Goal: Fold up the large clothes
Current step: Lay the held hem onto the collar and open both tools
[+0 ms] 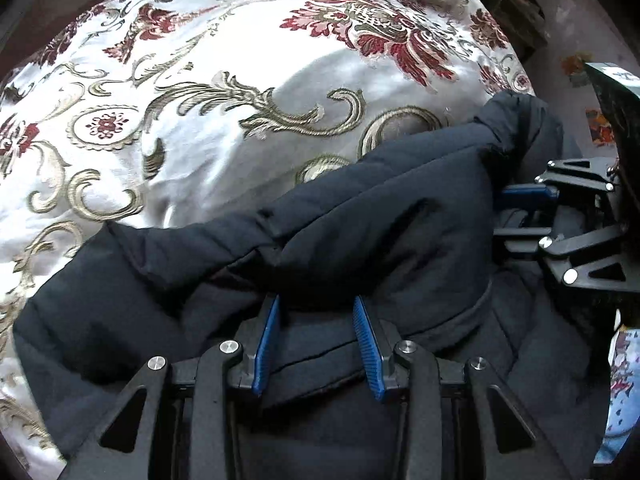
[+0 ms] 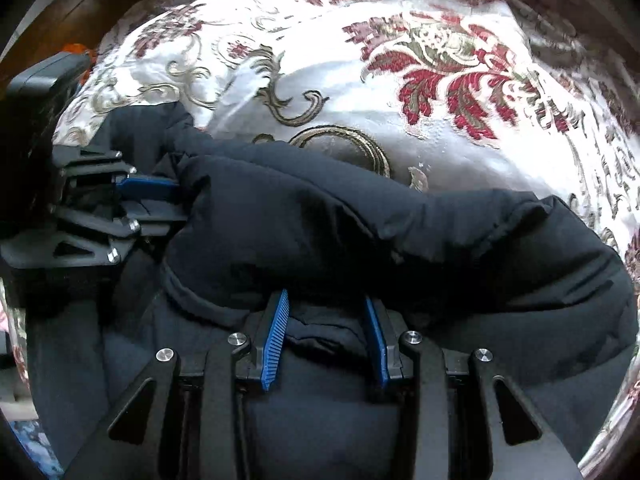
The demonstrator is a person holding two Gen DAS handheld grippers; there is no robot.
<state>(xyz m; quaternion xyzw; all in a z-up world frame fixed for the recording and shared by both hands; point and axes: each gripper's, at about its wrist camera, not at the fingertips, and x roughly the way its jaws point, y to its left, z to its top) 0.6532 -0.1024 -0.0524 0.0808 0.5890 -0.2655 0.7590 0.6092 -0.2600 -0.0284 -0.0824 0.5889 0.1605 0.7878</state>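
Both grippers look the same: left gripper (image 1: 316,300) and right gripper (image 2: 326,296) have matte black linkage arms, shiny silver pivot screws, ribbed blue finger pads (image 1: 368,344).

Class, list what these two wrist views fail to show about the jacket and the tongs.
- Left tongs: tips buried under a fold of the dark jacket, left wrist view.
- Right tongs: tips likewise covered, right wrist view.
- Jacket's lower part: cut off by the bottom edge, both views.
- Patterned cloth: blurred, right wrist view.

The jacket (image 1: 360,232) lies on the bedspread (image 1: 200,120), with both grippers at its near edge.
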